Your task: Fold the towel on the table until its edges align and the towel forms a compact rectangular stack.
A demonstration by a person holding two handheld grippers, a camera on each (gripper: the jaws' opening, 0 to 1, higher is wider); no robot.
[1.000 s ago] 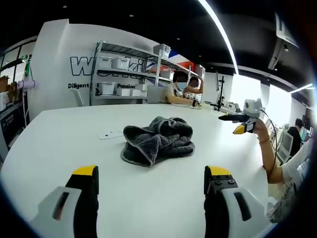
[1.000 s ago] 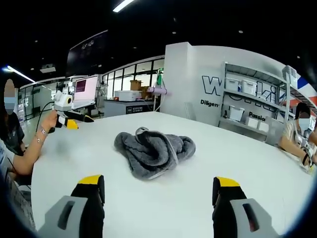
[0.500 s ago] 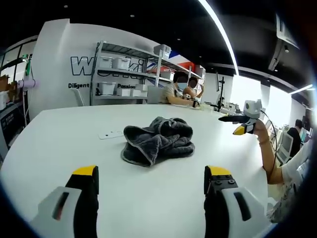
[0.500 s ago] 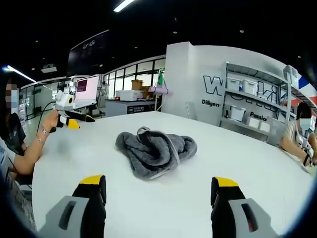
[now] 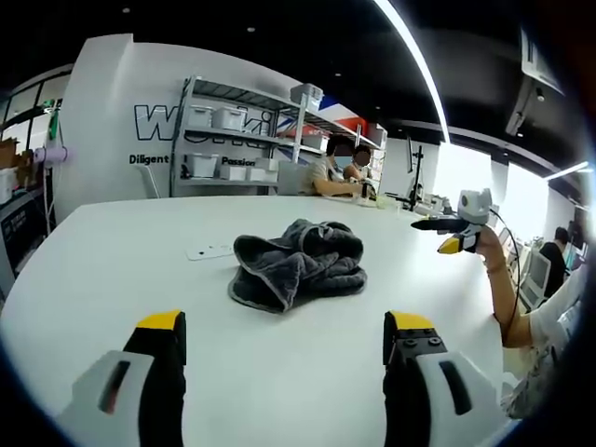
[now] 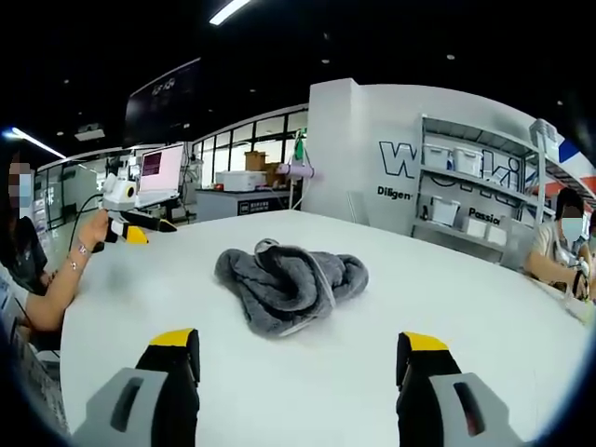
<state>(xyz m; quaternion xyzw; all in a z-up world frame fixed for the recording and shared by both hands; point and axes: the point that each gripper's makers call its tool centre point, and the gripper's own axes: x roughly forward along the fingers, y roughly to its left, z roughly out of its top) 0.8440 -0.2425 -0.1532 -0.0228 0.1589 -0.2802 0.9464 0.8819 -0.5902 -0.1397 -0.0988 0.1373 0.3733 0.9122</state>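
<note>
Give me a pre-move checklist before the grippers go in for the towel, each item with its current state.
1. Towel in reach ahead of both grippers: ok, it lies crumpled on the white table.
2. Left gripper open and holding nothing: ok, jaws stand wide apart.
3. Right gripper open and holding nothing: ok, jaws wide apart.
4. Towel edges or corners findable for a grasp: cannot tell, the bunched folds hide the corners.
5. Table near the towel free of clutter: not ok, a small flat white object lies just beside it.
6. Fold started: not ok, the towel is an unfolded heap.
</note>
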